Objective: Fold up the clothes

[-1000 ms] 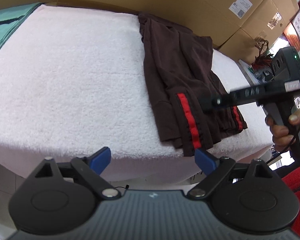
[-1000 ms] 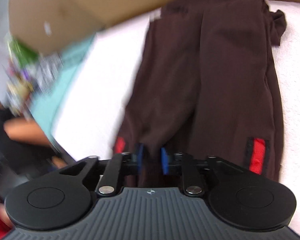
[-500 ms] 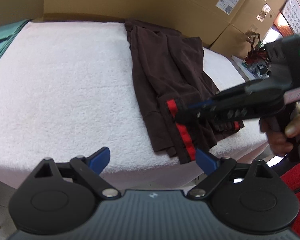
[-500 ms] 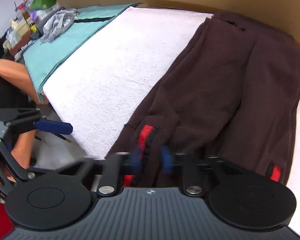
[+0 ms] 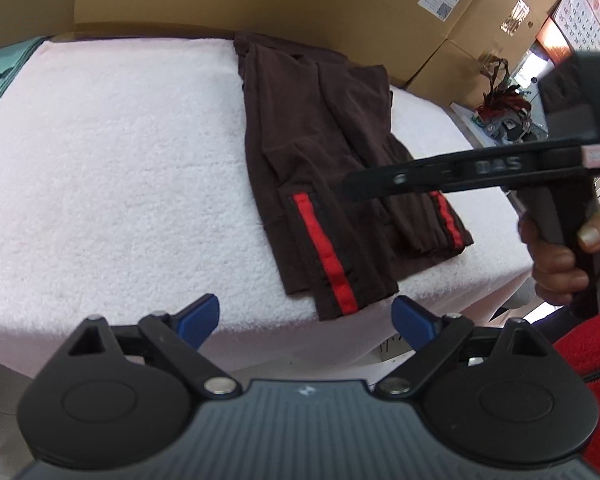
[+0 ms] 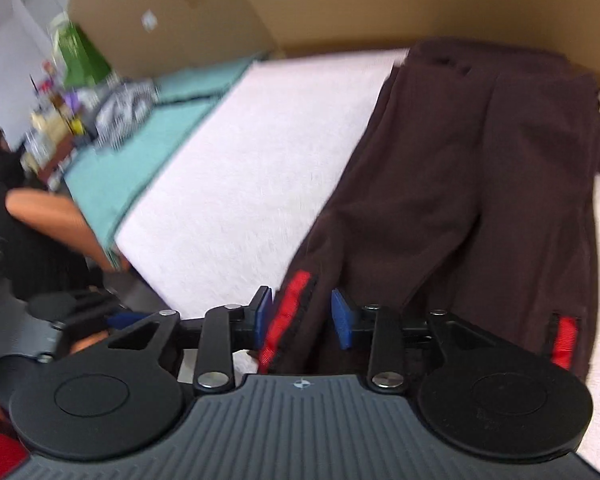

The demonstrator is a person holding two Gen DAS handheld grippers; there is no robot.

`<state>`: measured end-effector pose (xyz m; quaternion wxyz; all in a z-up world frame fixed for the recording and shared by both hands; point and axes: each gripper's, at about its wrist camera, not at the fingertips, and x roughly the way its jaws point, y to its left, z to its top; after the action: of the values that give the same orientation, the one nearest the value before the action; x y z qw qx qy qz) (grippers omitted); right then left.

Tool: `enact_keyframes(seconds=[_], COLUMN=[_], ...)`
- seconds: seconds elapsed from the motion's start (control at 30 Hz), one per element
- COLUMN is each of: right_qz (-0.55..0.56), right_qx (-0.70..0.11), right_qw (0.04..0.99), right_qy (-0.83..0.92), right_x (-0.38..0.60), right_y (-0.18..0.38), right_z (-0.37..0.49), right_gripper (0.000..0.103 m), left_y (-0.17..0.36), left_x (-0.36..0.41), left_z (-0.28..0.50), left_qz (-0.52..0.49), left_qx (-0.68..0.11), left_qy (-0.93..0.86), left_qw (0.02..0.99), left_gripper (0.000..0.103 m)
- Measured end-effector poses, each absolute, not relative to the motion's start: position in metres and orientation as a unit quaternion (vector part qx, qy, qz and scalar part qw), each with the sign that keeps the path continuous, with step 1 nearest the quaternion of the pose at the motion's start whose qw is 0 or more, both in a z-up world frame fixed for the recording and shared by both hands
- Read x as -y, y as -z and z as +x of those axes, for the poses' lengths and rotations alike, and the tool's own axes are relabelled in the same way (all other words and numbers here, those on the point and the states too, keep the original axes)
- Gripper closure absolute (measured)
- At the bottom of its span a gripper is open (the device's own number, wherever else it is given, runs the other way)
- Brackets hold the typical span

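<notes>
Your left tool (image 5: 306, 315) sits spread wide, empty, short of the counter (image 5: 100, 160) edge. Your right tool (image 6: 302, 314) is parted, straddling the hem of the brown trousers (image 5: 324, 168), which lie flat on white towelling (image 6: 260, 152), cardboard boxes (image 5: 340, 4) behind.

My right gripper (image 6: 302, 316) sits low centre, blue pads parted around the brown trousers' (image 6: 460, 184) red-striped hem (image 6: 286, 316) — white towel (image 6: 260, 168) spreads left.
</notes>
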<state>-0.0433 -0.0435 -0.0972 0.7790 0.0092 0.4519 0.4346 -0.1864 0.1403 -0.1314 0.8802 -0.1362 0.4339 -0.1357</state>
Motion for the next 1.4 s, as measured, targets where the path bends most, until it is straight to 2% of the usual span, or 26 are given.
enact_keyframes(seconds=[0.07,0.17,0.23,0.33,0.37,0.43,0.5,0.57,0.7,0.77,0.8,0.87,1.0,1.1,1.13,1.17,1.2,1.27,1.4], right_qz=[-0.002,-0.044,-0.004,0.023,0.025,0.023,0.014,0.003,-0.02,-0.018,-0.009,0.006,-0.051,-0.11,-0.125,-0.137,-0.148,-0.133,-0.075], right_qx=[-0.454,-0.483,-0.492,-0.491,-0.492,-0.498,-0.492,-0.48,-0.463,-0.48,-0.481,-0.477,-0.438,-0.441,-0.437,-0.431,-0.424,-0.425,-0.436], right_qw=[0.783,0.785,0.786,0.788,0.786,0.779,0.784,0.795,0.811,0.805,0.802,0.798,0.797,0.783,0.785,0.787,0.79,0.795,0.803], right_qy=[-0.425,-0.385,-0.375,-0.372,-0.373,-0.381,-0.379,-0.372,-0.356,-0.348,-0.354,-0.369,-0.412,-0.425,-0.422,-0.419,-0.417,-0.411,-0.399], right_x=[0.046,0.042,0.055,0.065,0.066,0.061,0.061,0.065,0.072,0.073,0.074,0.075,0.058,0.036,0.034,0.034,0.034,0.044,0.069], right_y=[0.101,0.124,0.129,0.126,0.125,0.131,0.13,0.126,0.121,0.129,0.127,0.121,0.11,0.126,0.13,0.131,0.132,0.13,0.124], right_z=[-0.045,-0.04,-0.037,-0.033,-0.032,-0.033,-0.035,-0.037,-0.038,-0.033,-0.034,-0.038,-0.059,-0.067,-0.068,-0.07,-0.072,-0.07,-0.063], right_gripper=[0.068,0.089,0.089,0.084,0.073,0.062,0.073,0.096,0.102,0.102,0.095,0.09,0.077,0.068,0.07,0.076,0.089,0.102,0.103], left_y=[0.124,0.112,0.108,0.119,0.128,0.144,0.151,0.151,0.151,0.15,0.15,0.15,0.15,0.15,0.151,0.151,0.152,0.152,0.152], left_x=[-0.138,-0.125,-0.108,-0.08,-0.074,-0.066,-0.062,-0.062,-0.07,-0.072,-0.072,-0.072,-0.069,-0.073,-0.075,-0.076,-0.077,-0.078,-0.079], left_z=[-0.179,-0.165,-0.157,-0.146,-0.142,-0.139,-0.142,-0.145,-0.144,-0.144,-0.144,-0.148,-0.151,-0.15,-0.15,-0.15,-0.15,-0.15,-0.151], left_qz=[-0.133,-0.123,-0.101,-0.037,-0.021,0.002,0.027,0.035,0.019,0.015,0.014,0.018,0.033,0.031,0.026,0.021,0.019,0.016,0.016], left_qx=[-0.417,-0.391,-0.377,-0.405,-0.421,-0.447,-0.447,-0.447,-0.456,-0.456,-0.456,-0.455,-0.454,-0.456,-0.455,-0.454,-0.453,-0.451,-0.45], left_qy=[0.15,0.214,0.265,0.287,0.288,0.288,0.288,0.29,0.293,0.294,0.292,0.289,0.288,0.29,0.29,0.291,0.292,0.294,0.295], left_qw=[0.886,0.887,0.881,0.867,0.86,0.847,0.846,0.846,0.84,0.84,0.84,0.842,0.842,0.841,0.842,0.842,0.842,0.842,0.843], left_gripper=[0.011,0.02,0.02,0.022,0.023,0.025,0.025,0.026,0.026,0.026,0.026,0.026,0.023,0.023,0.023,0.023,0.023,0.023,0.023])
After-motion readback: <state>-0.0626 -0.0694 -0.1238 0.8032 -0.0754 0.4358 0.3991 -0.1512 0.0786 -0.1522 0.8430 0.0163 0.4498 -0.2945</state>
